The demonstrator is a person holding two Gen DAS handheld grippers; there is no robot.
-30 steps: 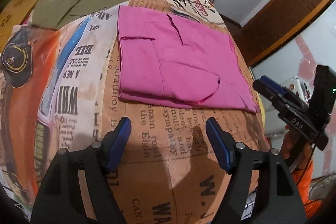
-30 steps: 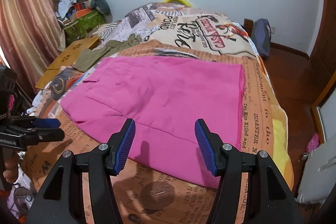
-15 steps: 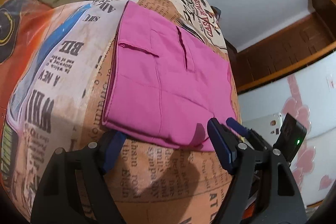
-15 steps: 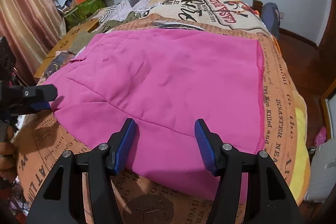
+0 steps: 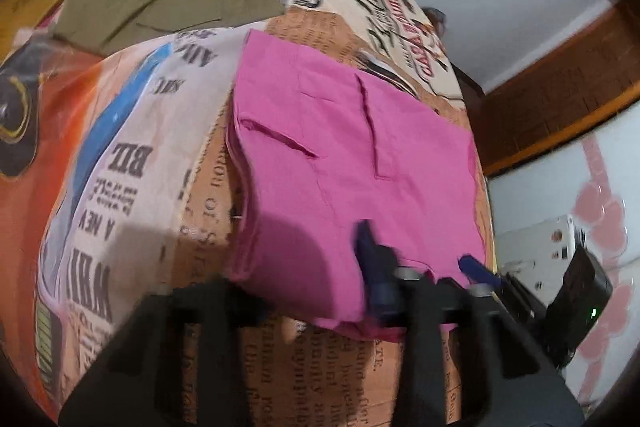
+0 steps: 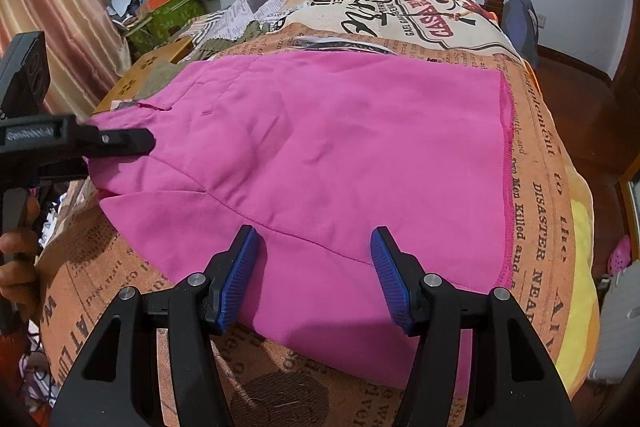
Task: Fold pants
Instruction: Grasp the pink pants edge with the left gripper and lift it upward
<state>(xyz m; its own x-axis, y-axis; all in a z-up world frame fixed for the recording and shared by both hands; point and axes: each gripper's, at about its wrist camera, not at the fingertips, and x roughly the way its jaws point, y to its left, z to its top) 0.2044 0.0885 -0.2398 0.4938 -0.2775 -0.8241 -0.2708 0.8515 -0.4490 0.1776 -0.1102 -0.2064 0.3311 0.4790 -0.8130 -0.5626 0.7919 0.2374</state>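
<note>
While your left gripper [image 5: 312, 291] closes on the near edge of the folded pink fabric pants [image 6: 320, 163] and your right gripper [image 6: 314, 279] stands apart over them, a top-layer-only pinch could spoil the fold.

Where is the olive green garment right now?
In the left wrist view, the olive green garment lies upper left on the printed bedspread, beyond the pink pants, not touching them.

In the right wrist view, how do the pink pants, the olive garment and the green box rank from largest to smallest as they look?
1. Pink pants, by far the largest.
2 and 3. Green box and olive garment: both look small and alike; the garment is partly hidden behind the pants, and both lie farther from the camera, so their order is unsure.
</note>
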